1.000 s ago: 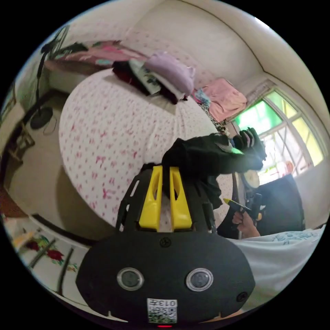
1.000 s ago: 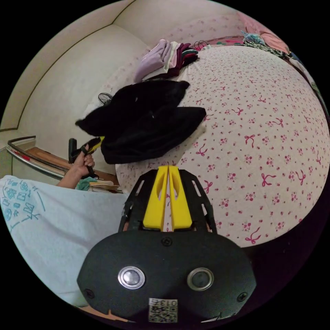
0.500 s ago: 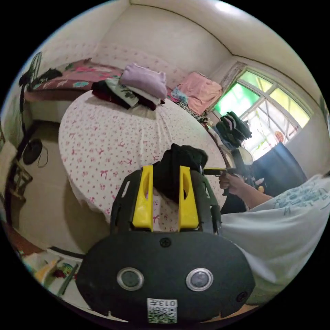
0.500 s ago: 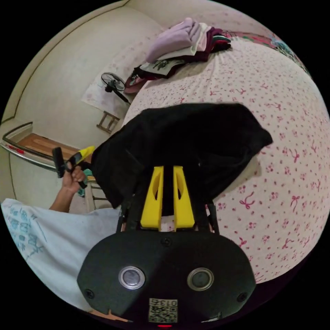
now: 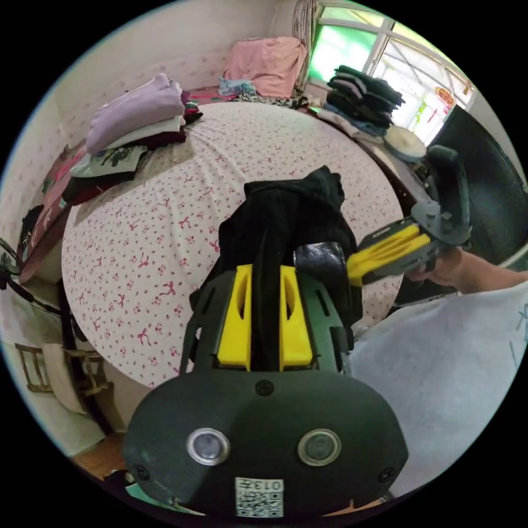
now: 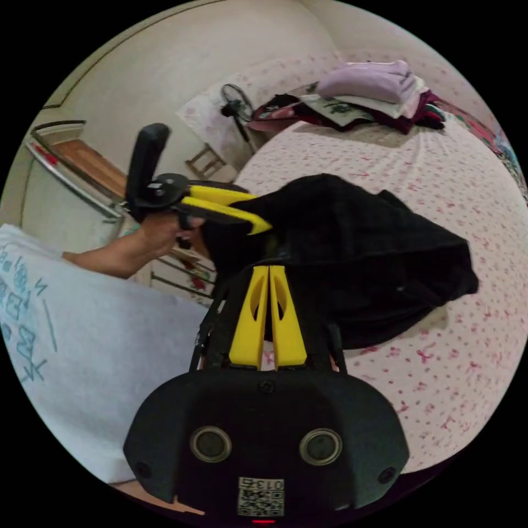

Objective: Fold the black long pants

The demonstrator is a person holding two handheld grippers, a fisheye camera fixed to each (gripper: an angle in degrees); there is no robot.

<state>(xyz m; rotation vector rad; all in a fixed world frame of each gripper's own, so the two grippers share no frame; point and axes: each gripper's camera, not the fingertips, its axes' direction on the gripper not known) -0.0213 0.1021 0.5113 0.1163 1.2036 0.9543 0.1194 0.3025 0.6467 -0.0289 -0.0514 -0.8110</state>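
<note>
Now black long pants (image 5: 286, 220) bunched at near edge of bed (image 5: 165, 220), part lifted. Left gripper (image 5: 265, 269) pinching fold of cloth; right gripper (image 6: 268, 269) jaws nearly together, cloth between, likely gathering both ends for fold. Folded clothes stack (image 5: 132, 110) far side.

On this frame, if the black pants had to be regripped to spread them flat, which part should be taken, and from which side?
Probably the loose far end of the black pants, drooping onto the bed sheet, approached from over the bed. The near end is bunched in the left gripper, with the right gripper against it, so only that lobe offers a free edge.
</note>
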